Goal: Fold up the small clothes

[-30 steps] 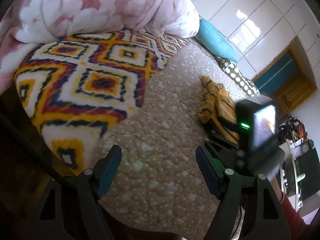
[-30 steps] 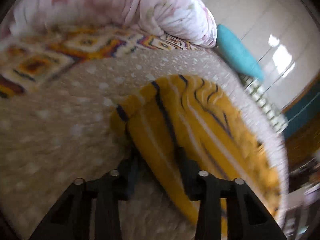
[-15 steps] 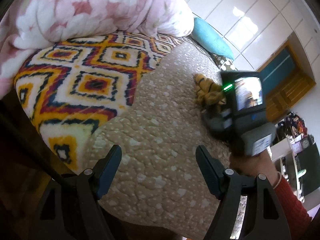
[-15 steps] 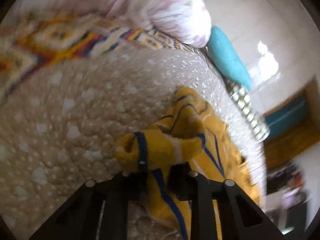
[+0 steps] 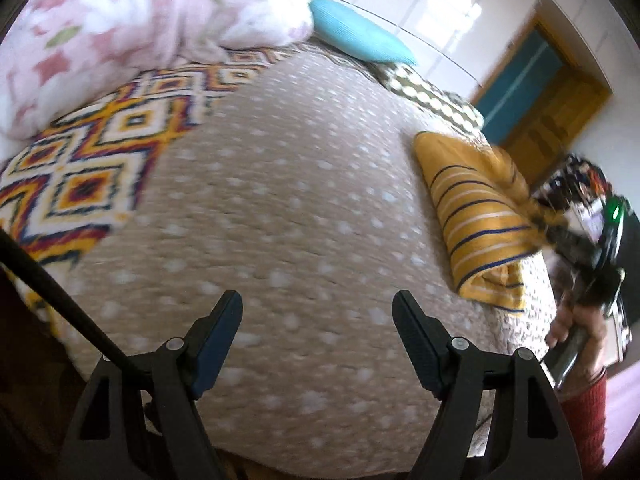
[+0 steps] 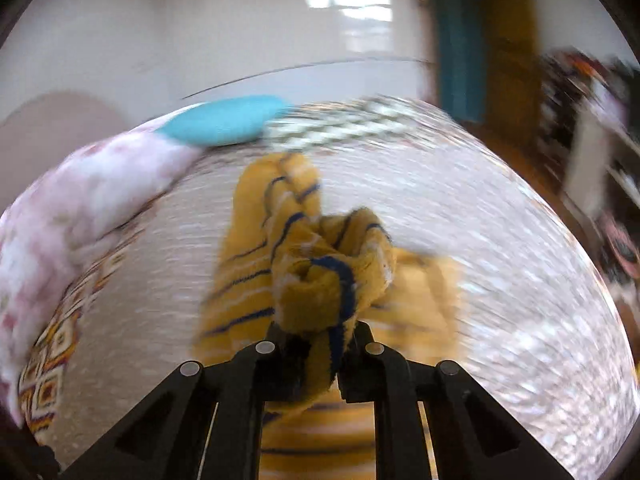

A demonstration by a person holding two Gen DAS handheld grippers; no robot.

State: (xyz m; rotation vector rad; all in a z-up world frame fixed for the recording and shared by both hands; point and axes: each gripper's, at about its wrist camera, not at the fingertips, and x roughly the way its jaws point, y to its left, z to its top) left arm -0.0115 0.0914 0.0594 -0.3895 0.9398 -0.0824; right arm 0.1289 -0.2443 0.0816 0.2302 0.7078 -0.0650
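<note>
2 hand-held grippers — right point(image 6: 318, 344) just closed, pinching yellow striped garment point(image 6: 320, 280); left point(image 5: 318, 336) wide, empty.

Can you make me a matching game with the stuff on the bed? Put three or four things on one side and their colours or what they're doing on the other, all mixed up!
Things:
1. yellow striped garment
2. left gripper
3. pillow
4. quilt

Descriptions:
A. pink and white flowers, bunched at the far end of the bed
B. plain turquoise
C. open, nothing between its fingers
D. pinched and lifted by the right gripper

Pairs: 1-D, 2-C, 3-B, 4-A
</note>
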